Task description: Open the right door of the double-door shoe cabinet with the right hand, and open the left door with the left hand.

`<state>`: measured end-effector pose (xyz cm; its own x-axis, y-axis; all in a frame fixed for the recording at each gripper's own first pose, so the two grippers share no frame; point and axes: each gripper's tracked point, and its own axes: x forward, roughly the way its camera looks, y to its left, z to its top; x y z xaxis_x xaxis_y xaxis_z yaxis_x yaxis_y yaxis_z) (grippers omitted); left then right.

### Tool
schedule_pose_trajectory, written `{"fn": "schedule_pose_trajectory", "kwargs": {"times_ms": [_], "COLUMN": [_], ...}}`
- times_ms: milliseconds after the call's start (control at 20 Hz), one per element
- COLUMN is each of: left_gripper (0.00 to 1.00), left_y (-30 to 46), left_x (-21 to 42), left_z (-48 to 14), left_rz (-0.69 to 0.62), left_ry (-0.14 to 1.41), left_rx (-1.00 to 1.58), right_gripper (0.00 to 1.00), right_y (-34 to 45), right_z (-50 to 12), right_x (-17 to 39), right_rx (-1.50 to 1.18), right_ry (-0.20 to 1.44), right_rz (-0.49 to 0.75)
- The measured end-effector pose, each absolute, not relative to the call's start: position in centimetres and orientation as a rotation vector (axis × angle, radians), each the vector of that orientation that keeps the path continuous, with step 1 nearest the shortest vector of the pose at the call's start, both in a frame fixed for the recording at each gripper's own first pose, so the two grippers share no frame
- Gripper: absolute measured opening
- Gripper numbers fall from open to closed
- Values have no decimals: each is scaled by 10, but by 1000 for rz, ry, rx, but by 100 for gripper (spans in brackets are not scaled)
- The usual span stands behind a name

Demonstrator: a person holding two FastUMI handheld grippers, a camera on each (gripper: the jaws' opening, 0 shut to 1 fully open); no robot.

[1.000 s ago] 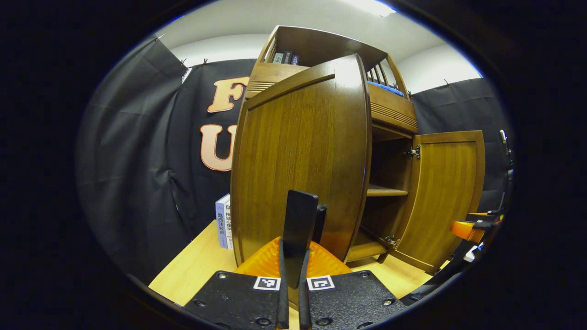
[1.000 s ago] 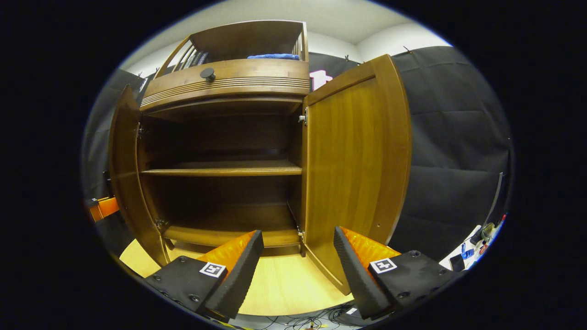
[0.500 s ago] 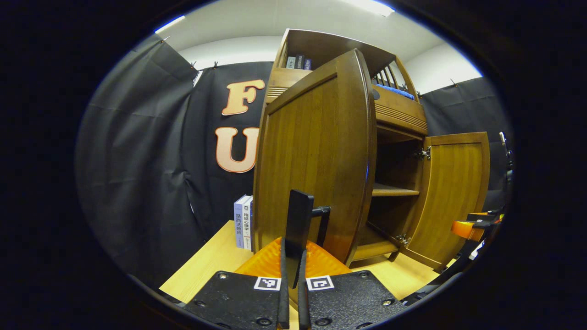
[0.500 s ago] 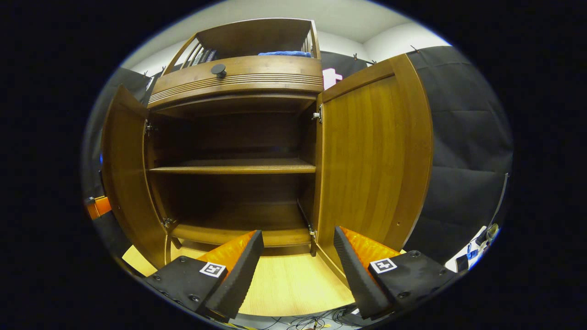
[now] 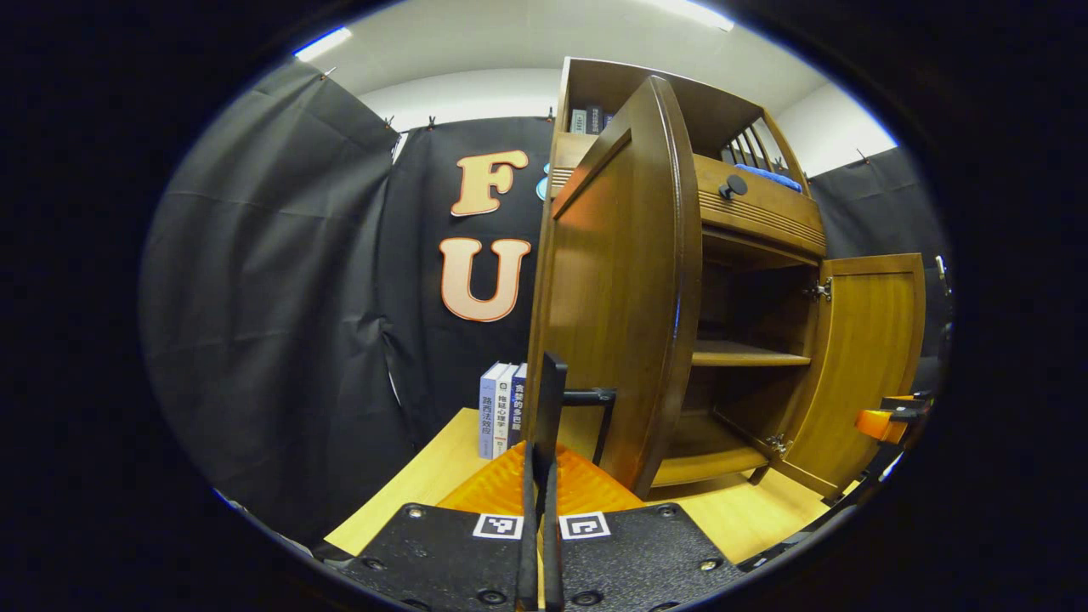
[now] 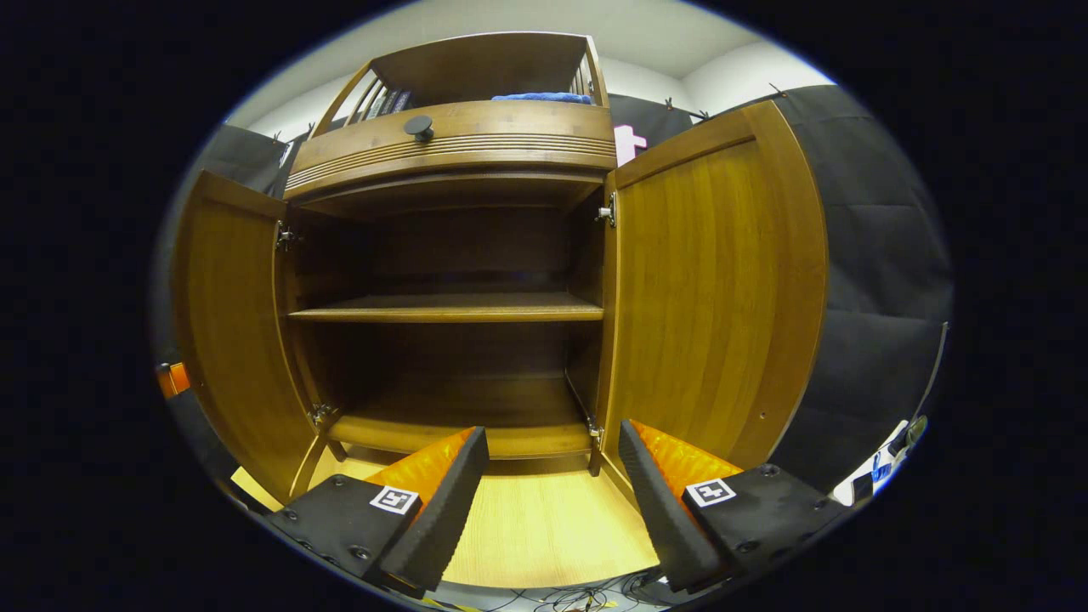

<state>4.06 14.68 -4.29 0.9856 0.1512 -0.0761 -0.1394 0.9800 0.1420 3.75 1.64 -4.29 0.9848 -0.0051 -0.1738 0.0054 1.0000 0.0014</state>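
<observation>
The brown wooden shoe cabinet (image 6: 450, 153) stands with both doors swung out. In the left gripper view the left door (image 5: 612, 289) is seen almost edge-on. My left gripper (image 5: 544, 399) is shut on its dark bar handle (image 5: 591, 396), and one finger hides part of the bar. In the right gripper view the right door (image 6: 714, 297) stands wide open and the left door (image 6: 225, 340) hangs open opposite. My right gripper (image 6: 552, 493) is open in front of the cabinet's bottom, with nothing between its fingers. It also appears far right as the right gripper (image 5: 884, 421).
Inside the cabinet are a bare middle shelf (image 6: 446, 308) and a bottom board. A drawer with a round knob (image 6: 418, 127) sits above, with a blue cloth (image 6: 544, 98) on top. Books (image 5: 501, 408) stand left of the cabinet on the light wooden table (image 6: 544, 527).
The left door has swung farther open with my left gripper shut on its handle. The right gripper stays open and has shifted only slightly.
</observation>
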Motion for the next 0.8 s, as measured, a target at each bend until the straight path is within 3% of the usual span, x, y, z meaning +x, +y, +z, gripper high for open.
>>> {"fn": "schedule_pose_trajectory", "kwargs": {"times_ms": [800], "left_gripper": [2], "left_y": [184], "left_x": [18], "left_z": [-35], "left_rz": [188], "left_ry": [90], "left_rx": [129], "right_gripper": [92], "right_y": [30], "right_z": [-40], "right_x": [31], "right_rx": [-6], "right_ry": [166], "right_rz": [26]}}
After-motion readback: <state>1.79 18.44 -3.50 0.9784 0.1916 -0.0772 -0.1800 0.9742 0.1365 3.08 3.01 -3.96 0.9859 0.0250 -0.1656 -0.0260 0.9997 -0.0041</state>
